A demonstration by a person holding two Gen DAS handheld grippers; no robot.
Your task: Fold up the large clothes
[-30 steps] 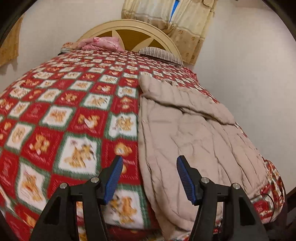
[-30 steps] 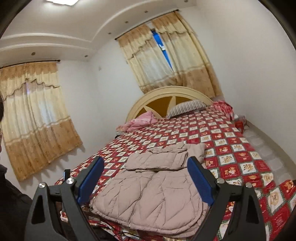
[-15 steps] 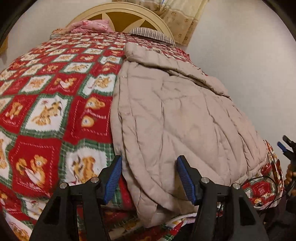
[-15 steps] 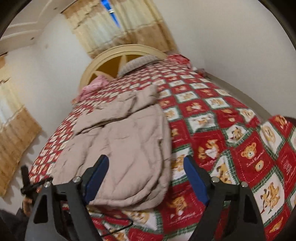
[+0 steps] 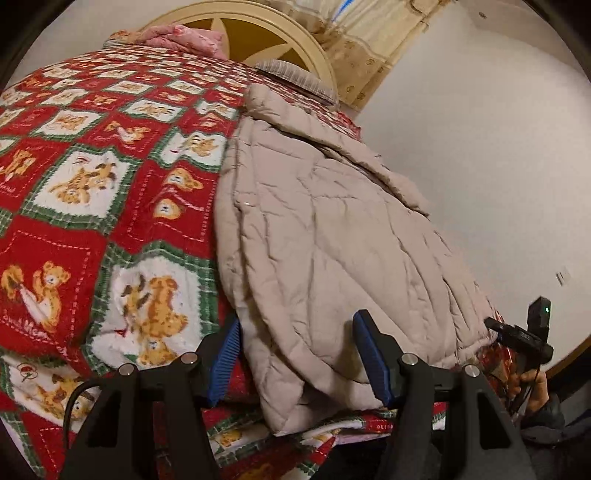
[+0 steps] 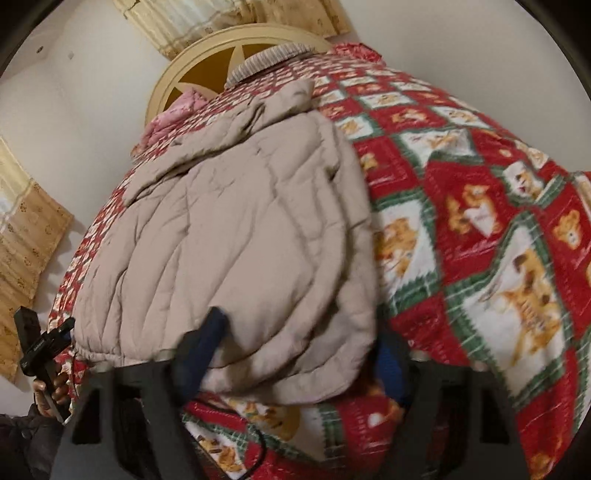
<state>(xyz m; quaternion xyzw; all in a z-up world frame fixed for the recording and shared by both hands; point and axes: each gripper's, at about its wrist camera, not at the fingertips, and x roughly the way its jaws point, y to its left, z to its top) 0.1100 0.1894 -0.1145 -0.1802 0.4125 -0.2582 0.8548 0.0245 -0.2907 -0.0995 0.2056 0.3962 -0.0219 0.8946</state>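
A large beige quilted jacket point(image 5: 317, 236) lies flat on the bed, its hem at the near edge, a sleeve folded across the top; it also shows in the right wrist view point(image 6: 236, 240). My left gripper point(image 5: 301, 360) is open, its blue-padded fingers point(image 5: 371, 356) astride the hem's near left corner. My right gripper point(image 6: 295, 363) is open, its fingers point(image 6: 201, 354) astride the hem's near right corner; the cloth drapes over and partly hides them. Each gripper shows small at the edge of the other's view point(image 5: 524, 336) point(image 6: 40, 341).
The bed carries a red, green and white teddy-bear blanket point(image 5: 96, 192). A cream rounded headboard point(image 5: 258, 40), a striped pillow point(image 5: 295, 77) and pink bedding point(image 5: 177, 35) are at the far end. White walls and yellow curtains point(image 6: 26, 243) surround the bed.
Both grippers have dropped low and moved in to the near bed edge, from above the bed to astride the jacket's hem corners. Both jaws stay open.
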